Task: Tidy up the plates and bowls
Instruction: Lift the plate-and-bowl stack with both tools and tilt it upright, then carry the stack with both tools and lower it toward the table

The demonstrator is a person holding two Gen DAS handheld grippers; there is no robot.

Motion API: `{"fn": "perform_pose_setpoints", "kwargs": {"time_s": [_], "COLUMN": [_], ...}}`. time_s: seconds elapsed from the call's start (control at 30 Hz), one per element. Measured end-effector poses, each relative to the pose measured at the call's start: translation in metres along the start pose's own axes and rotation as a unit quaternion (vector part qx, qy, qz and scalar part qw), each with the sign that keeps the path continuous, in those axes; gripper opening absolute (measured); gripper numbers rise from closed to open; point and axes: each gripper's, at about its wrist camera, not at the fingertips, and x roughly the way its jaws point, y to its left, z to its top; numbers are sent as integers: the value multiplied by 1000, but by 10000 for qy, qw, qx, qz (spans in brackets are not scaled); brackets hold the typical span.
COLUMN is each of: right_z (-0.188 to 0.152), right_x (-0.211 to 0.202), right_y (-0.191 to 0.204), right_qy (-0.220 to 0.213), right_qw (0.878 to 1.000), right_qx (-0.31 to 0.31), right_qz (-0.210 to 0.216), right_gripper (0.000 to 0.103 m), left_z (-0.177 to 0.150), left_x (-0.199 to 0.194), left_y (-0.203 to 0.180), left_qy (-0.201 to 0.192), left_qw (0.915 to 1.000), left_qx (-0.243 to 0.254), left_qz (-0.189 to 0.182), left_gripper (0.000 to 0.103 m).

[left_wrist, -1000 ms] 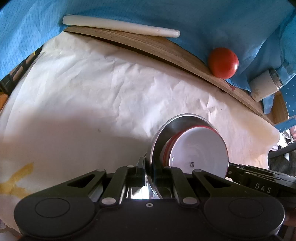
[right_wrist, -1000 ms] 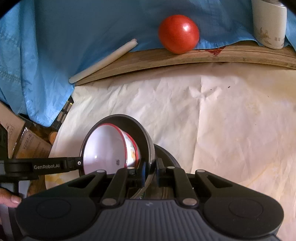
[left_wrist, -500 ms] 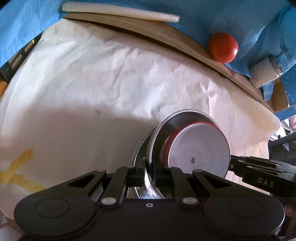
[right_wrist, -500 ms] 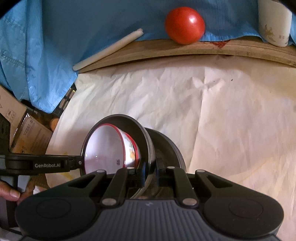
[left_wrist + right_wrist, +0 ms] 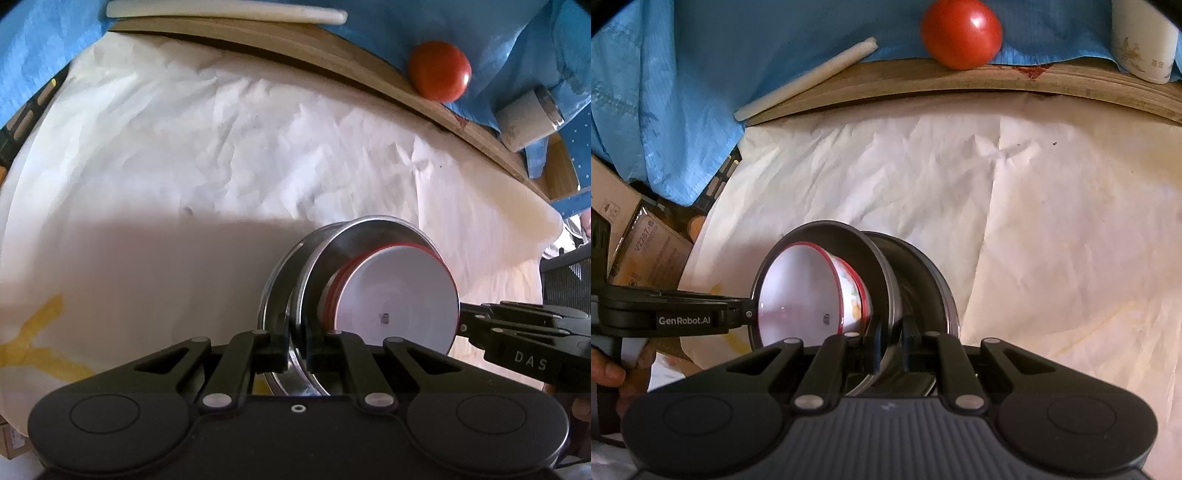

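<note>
A: What do the left tongs [image 5: 295,345] hold?

B: They are pinched tight on the rim of the metal bowl [image 5: 354,236]. The right tongs [image 5: 890,347] pinch the same rim on its other side.

A: Where is the bowl?

B: Near us, tipped on its edge over the white paper [image 5: 221,147] on the surface. A red-rimmed white bowl [image 5: 798,291] sits inside. A tomato [image 5: 960,33] lies far off.

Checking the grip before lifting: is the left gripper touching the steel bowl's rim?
Touching. The left wrist view shows the left gripper clamped on the steel bowl rim.
</note>
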Motion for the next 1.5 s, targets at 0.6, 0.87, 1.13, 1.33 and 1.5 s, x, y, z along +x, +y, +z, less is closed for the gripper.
{"fn": "perform_pose_setpoints", "kwargs": {"time_s": [0.6,0.87,1.13,1.33,1.5], "right_z": [-4,-2,1,1,0], "right_x": [6,7,9,9,10], "right_y": [-6,-6,-8,-11,-13], "right_qy": [263,273,306,346,349], "right_qw": [9996,9996,9995,9992,9991], "right_qx": [61,82,120,166,223], "right_qz": [11,23,39,61,93], "right_gripper": [13,13,14,14,14], "left_z": [0,1,3,4,4], "left_x": [13,13,14,14,14], "left_y": [0,0,0,-1,-1], "left_qy": [333,331,347,358,346], "left_qw": [9994,9994,9994,9993,9994], "left_qx": [-20,-31,-3,10,-38], "left_qz": [10,22,32,42,32], "left_gripper": [6,6,6,6,6]}}
